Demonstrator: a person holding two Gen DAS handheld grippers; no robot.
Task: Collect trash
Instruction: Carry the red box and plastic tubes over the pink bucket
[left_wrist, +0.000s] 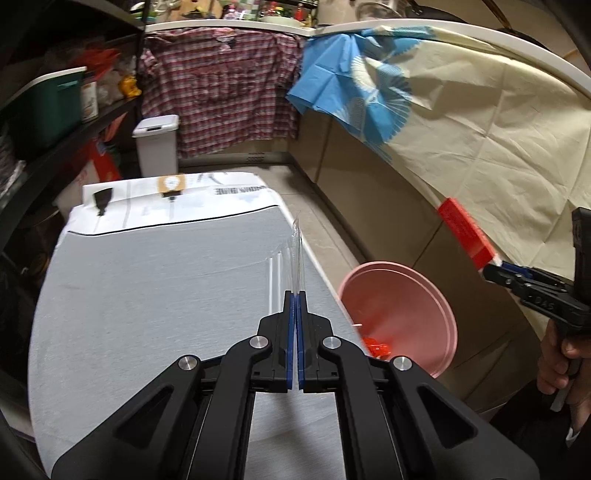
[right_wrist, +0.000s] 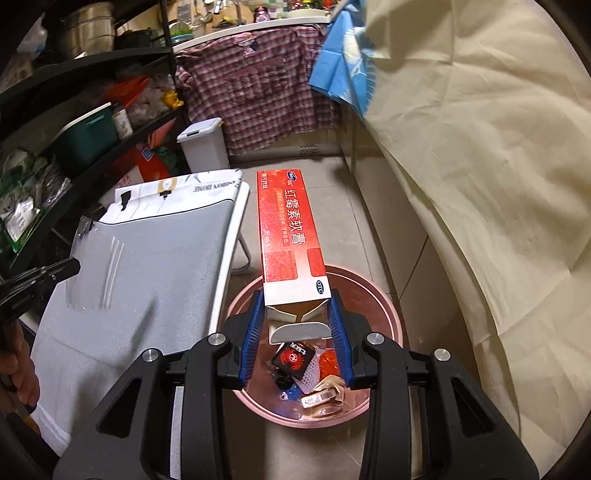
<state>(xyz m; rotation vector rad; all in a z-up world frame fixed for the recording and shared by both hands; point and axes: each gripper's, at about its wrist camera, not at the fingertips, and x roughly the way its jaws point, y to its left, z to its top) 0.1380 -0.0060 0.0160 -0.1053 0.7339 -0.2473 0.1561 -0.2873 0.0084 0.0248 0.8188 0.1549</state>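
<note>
With wrappers already in the pink bin (right_wrist: 384, 295), the right gripper (right_wrist: 297, 314) clamps a red carton (right_wrist: 288, 221) above it, while the left gripper (left_wrist: 296, 295) pinches clear plastic (left_wrist: 297, 251) over the board's (left_wrist: 147, 295) right edge.

Our left gripper (left_wrist: 296, 295) is pinched tight on a clear plastic sheet (left_wrist: 296, 254); our right gripper (right_wrist: 296, 332) clamps a red carton (right_wrist: 290, 236).

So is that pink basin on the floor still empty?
No, the pink basin already holds wrappers and other scraps beneath the red carton.
</note>
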